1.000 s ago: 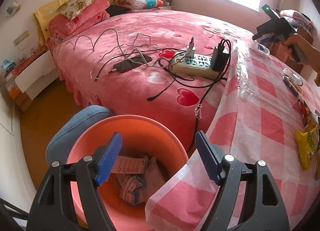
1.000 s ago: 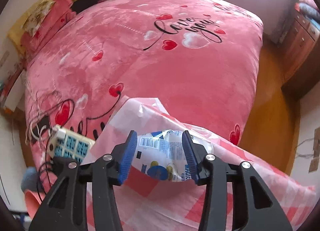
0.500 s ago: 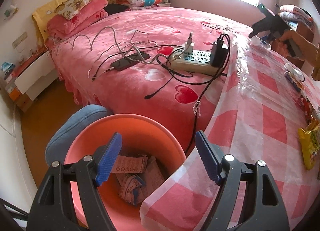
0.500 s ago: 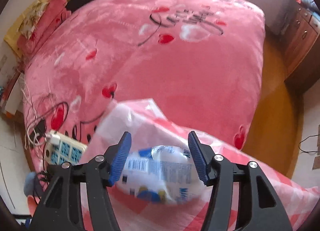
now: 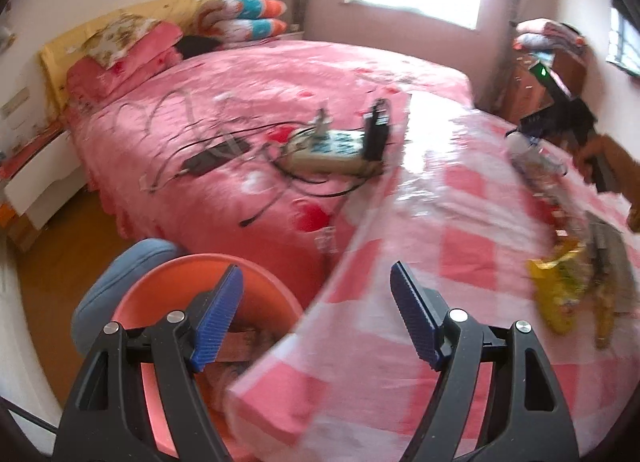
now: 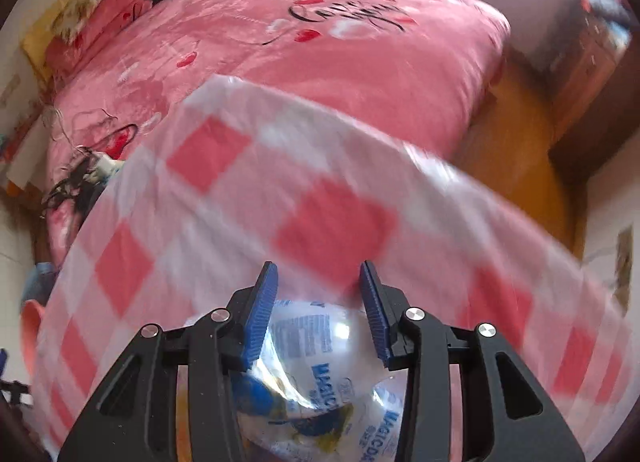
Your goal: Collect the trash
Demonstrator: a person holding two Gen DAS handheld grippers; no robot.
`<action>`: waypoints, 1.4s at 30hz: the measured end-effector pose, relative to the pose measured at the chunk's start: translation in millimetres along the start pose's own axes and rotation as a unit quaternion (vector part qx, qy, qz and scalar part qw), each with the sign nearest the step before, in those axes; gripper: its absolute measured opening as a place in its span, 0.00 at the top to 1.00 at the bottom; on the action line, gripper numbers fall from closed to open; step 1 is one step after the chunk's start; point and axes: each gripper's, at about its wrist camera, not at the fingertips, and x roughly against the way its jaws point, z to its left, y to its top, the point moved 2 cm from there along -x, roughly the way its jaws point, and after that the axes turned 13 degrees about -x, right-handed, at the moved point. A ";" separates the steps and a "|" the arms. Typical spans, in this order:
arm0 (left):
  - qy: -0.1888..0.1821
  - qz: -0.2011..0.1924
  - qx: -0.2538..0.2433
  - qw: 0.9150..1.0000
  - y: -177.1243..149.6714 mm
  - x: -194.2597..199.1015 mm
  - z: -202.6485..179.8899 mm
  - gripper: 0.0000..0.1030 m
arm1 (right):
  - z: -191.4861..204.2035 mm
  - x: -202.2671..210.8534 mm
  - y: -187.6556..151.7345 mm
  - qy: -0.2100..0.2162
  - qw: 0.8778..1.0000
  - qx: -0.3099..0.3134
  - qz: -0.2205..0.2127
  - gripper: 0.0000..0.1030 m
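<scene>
A puffy white and blue wrapper sits between the blue pads of my right gripper, deep in the jaws, which are closing on it above the pink checked tablecloth. In the left wrist view that right gripper and the wrapper show blurred at the table's far right. My left gripper is open with nothing between its pads, over the table's corner and the orange bin, which holds paper trash. A yellow snack bag and other wrappers lie on the table's right side.
A pink bed fills the background, with a power strip and tangled cables on it. A blue cushion stands beside the bin. A person's hand holds the right gripper. A wooden cabinet stands at the back right.
My right gripper pulled back from the table's far edge with the wrapper, now deeper between narrower jaws. The left gripper rose and swung right; less of the bin shows.
</scene>
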 end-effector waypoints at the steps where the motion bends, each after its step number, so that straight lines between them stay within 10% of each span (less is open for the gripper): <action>1: -0.011 -0.004 -0.004 1.000 1.9 2.5 -5.3 0.26 | -4.5 5.3 -8.5 0.005 1.000 -0.006 0.004 0.58; 12: -0.182 -0.022 -0.096 0.978 11.7 18.5 -105.5 0.26 | -38.1 64.2 -123.2 0.040 0.998 -0.039 0.042 0.57; 20: -0.228 -0.030 -0.198 0.953 19.5 9.3 -157.9 0.26 | -46.6 88.4 -174.3 0.099 0.993 -0.046 0.033 0.56; 26: -0.223 -0.012 -0.253 0.941 24.7 -18.6 -180.9 0.26 | -44.7 110.3 -190.5 0.150 0.988 -0.038 -0.001 0.27; 42: -0.210 0.012 -0.237 0.948 31.0 -33.8 -192.2 0.47 | -20.1 99.6 -203.2 0.134 0.991 0.027 -0.011 0.09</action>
